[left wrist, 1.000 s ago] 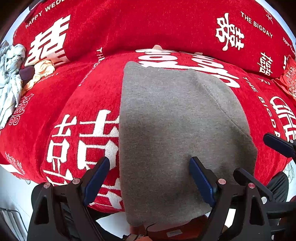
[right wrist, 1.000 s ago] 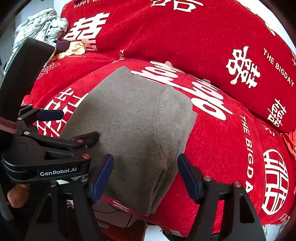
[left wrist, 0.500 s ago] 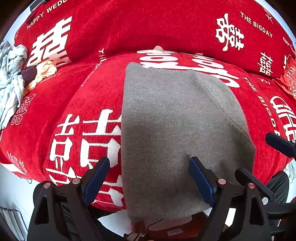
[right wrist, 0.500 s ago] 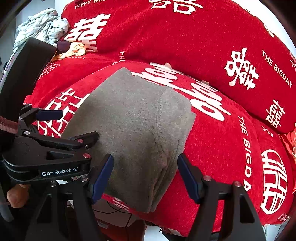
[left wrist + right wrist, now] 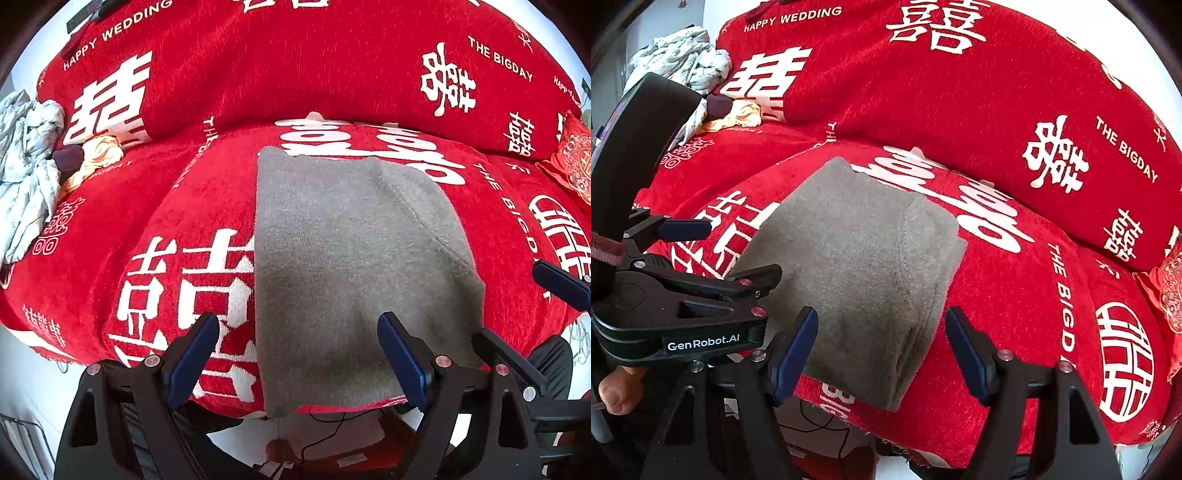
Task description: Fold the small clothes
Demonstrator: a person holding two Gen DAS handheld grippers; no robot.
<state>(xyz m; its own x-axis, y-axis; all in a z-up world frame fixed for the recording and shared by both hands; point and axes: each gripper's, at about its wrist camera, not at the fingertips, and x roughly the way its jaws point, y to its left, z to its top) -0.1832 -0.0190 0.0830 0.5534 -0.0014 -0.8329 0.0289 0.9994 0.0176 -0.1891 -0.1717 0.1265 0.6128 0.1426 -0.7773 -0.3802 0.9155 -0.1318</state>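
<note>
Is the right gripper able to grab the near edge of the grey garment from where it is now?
Probably yes. The right gripper is open, with the grey garment lying just ahead on the red cover, nothing between them.

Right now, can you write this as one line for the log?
grey garment: flat on red cover | left hand-held gripper: open | right hand-held gripper: open

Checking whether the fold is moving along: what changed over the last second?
Little. The grey garment now hangs less far over the cushion's front edge. Both grippers, left and right, stay open, holding nothing. The clothes pile is unmoved.
</note>
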